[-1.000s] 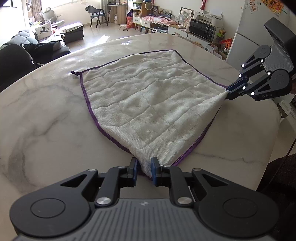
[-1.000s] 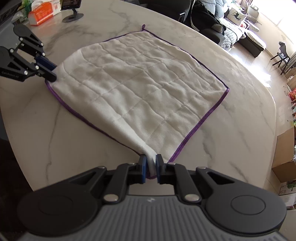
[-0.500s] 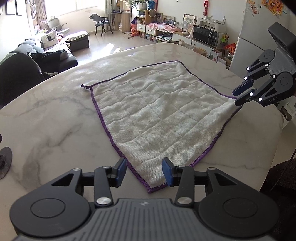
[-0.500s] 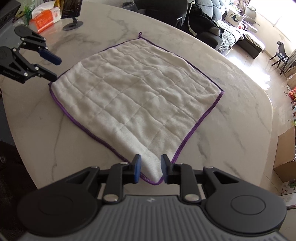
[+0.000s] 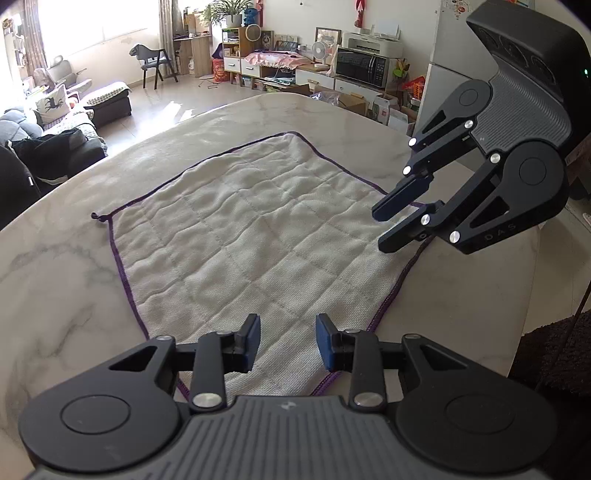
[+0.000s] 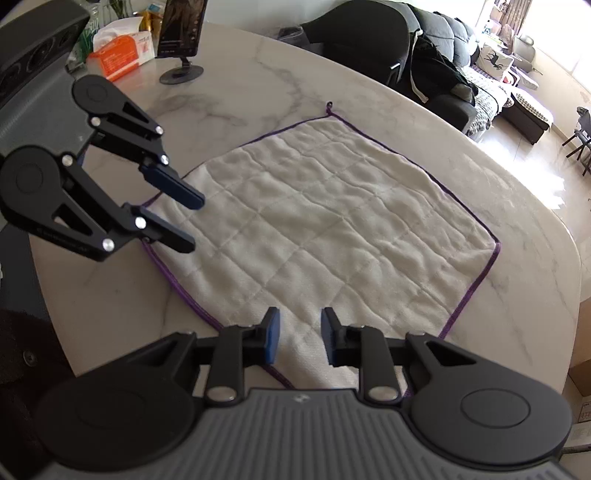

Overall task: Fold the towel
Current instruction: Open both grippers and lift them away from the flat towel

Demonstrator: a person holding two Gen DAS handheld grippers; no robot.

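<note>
Towel spread flat on the marble tabletop, both claws empty above it.

The white, purple-edged towel (image 5: 258, 236) lies unfolded on the tabletop (image 5: 66, 295). Left claw (image 5: 284, 341) hangs over its near corner, jaws apart and just closing somewhat; right claw (image 6: 299, 338) stands parted over the right corner, gripping nothing.

Left gripper (image 5: 284, 341) jaws apart, just narrowing; right gripper (image 6: 298, 338) likewise parted, seemingly empty.

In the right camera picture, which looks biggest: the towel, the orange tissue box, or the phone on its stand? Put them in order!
1. towel, by far.
2 and 3. tissue box and phone look about alike; both are far and partly cut off, so unsure.
</note>
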